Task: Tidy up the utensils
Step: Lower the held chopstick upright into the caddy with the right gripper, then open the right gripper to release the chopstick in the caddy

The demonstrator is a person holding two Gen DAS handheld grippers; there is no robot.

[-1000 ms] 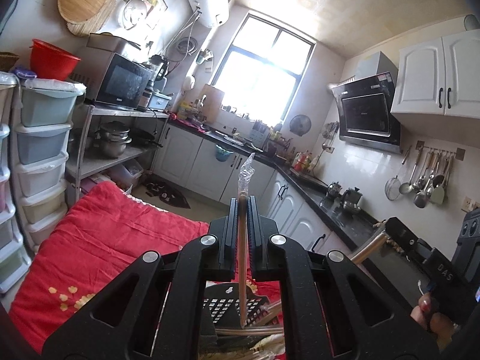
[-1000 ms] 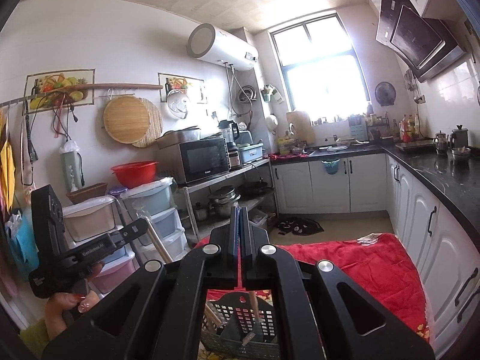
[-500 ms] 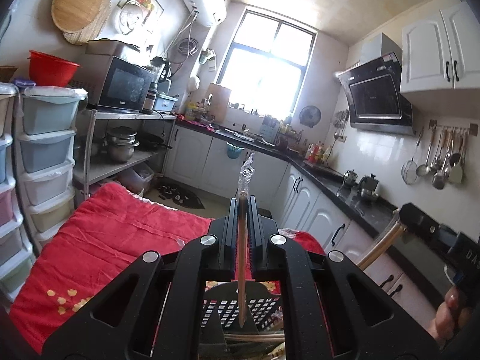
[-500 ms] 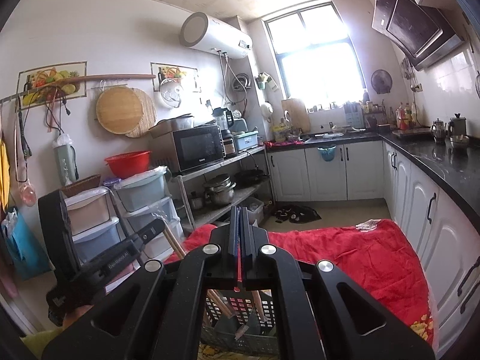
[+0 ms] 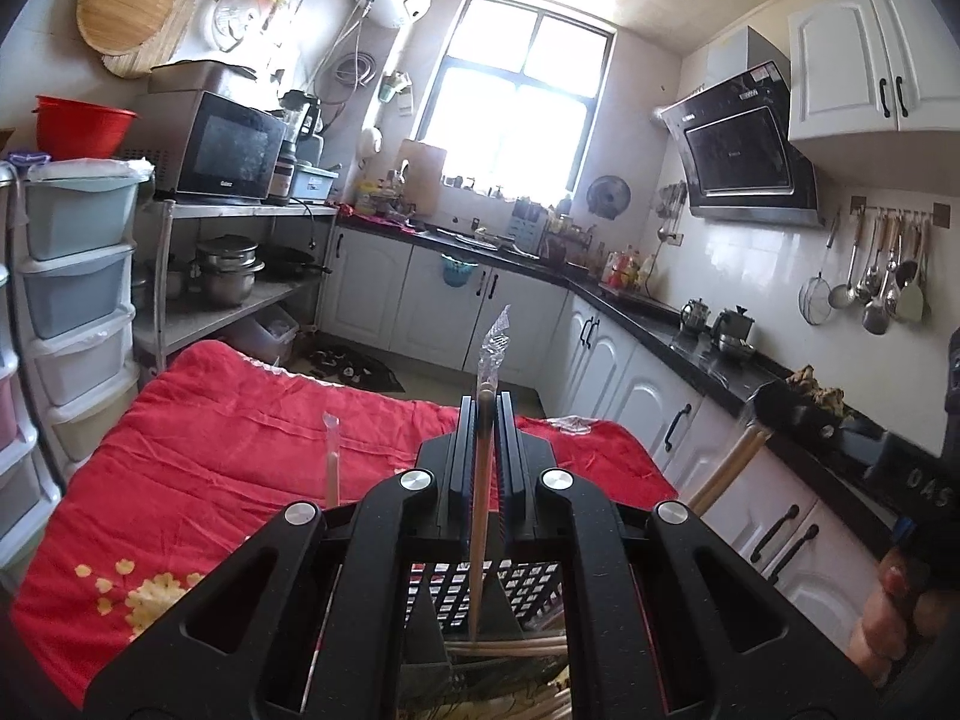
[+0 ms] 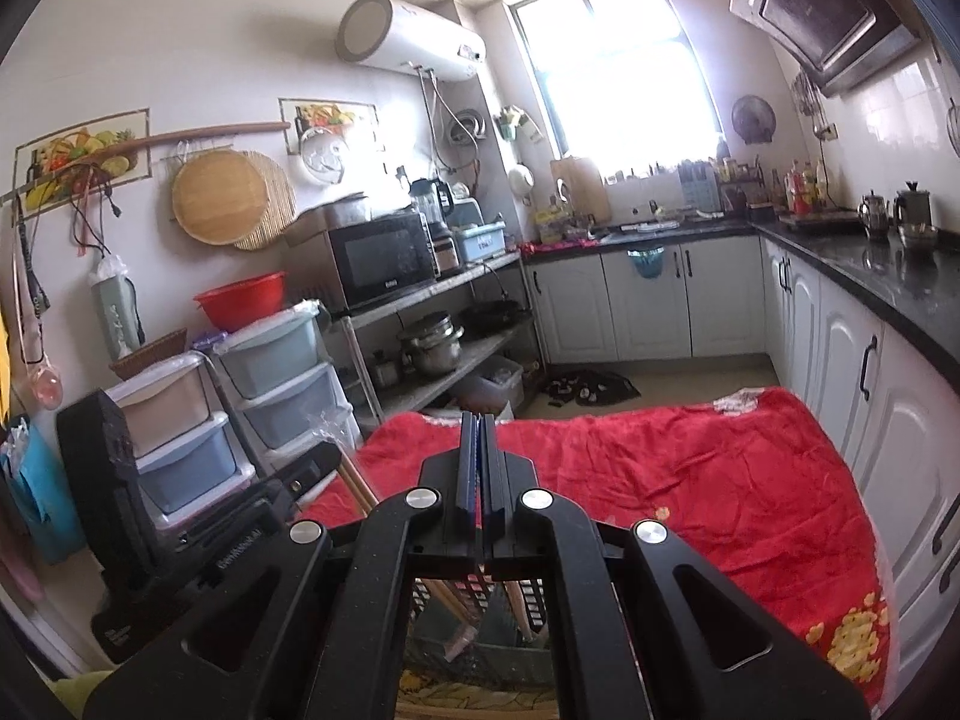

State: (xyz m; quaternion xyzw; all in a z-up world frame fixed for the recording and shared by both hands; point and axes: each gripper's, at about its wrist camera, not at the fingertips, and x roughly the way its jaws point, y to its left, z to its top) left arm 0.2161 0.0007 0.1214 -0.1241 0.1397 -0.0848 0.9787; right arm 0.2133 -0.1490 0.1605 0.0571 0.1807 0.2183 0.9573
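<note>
Left tongs grip a wrapped chopstick pair upright over the dark slotted basket on the red-covered surface; right tongs, seemingly empty, are closed above the same basket. For a clean drop, keep the pair vertical, centre it on one compartment, and release only once its lower tip sits inside.
</note>
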